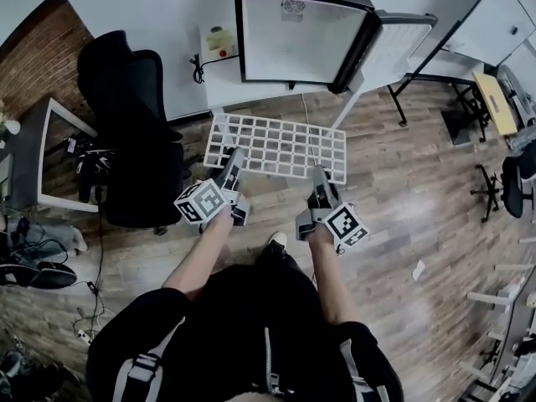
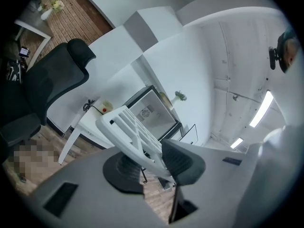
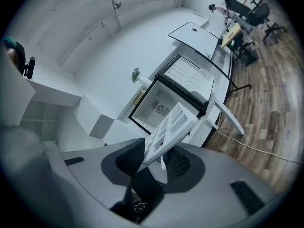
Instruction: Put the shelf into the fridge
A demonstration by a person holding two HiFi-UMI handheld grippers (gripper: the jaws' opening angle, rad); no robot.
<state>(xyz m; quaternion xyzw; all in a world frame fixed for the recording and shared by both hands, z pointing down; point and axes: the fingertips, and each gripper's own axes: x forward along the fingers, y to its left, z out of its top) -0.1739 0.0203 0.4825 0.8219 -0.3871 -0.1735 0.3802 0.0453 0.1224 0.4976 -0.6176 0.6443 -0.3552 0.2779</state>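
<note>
Grey L claw clamps the white grid shelf on its near edge, left side; R claw clamps same edge, right side, both tight on the plastic. Shelf hangs approx level above wood floor, just in front of open fridge on white desk. Black office chair stands to the left.
</note>
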